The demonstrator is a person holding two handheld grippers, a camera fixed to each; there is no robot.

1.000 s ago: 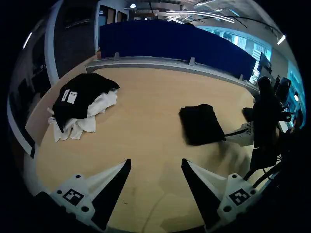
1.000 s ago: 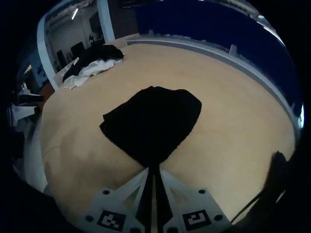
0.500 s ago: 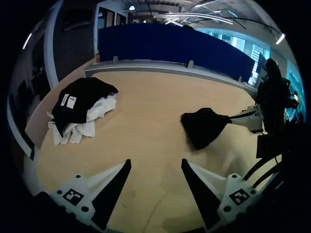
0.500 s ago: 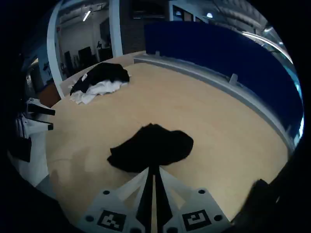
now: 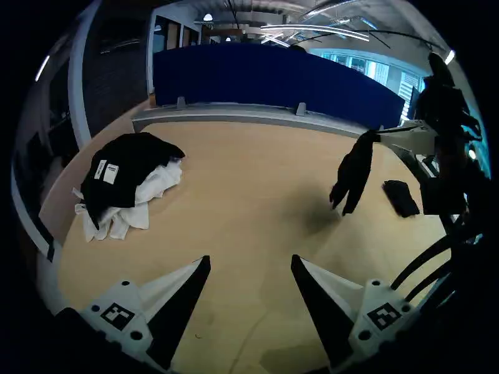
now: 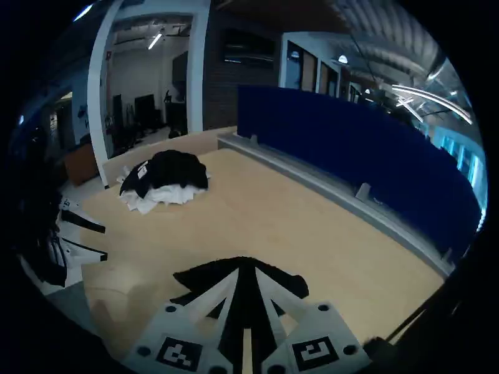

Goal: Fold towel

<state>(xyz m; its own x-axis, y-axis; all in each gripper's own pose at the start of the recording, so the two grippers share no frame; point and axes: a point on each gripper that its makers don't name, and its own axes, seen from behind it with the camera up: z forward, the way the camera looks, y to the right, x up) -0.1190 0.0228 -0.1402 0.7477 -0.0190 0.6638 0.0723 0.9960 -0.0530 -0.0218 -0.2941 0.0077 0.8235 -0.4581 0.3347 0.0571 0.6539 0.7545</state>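
Right, left gripper view first. Far left on the table (image 5: pixel 249 168) sits a heap of clothes (image 5: pixel 128 177), black over white, not in play. Bottom centre is the left gripper (image 5: pixel 249 262), fingers spread wide with nothing between them, low over the table's near edge. Right of centre is the towel (image 5: pixel 352 177): black, clear of the table, bunched and hanging from one pinched point, long axis vertical, shadow underneath. It hangs from the right gripper (image 5: pixel 376 132), which reaches in from the right, higher up. Below that gripper a small dark folded item (image 5: pixel 399 197) lies flat near the table's right edge.

Right gripper view agrees — both fingers are clamped on the cloth, which spills out on either side of them.

Key relation: the towel is ahead and to the right of the left gripper, well apart from it, lower end free. My read is that the left gripper is the only free one, so it has to travel forward-right for a lower corner — or the right one lays the towel out flat first. The fold looks not yet started.
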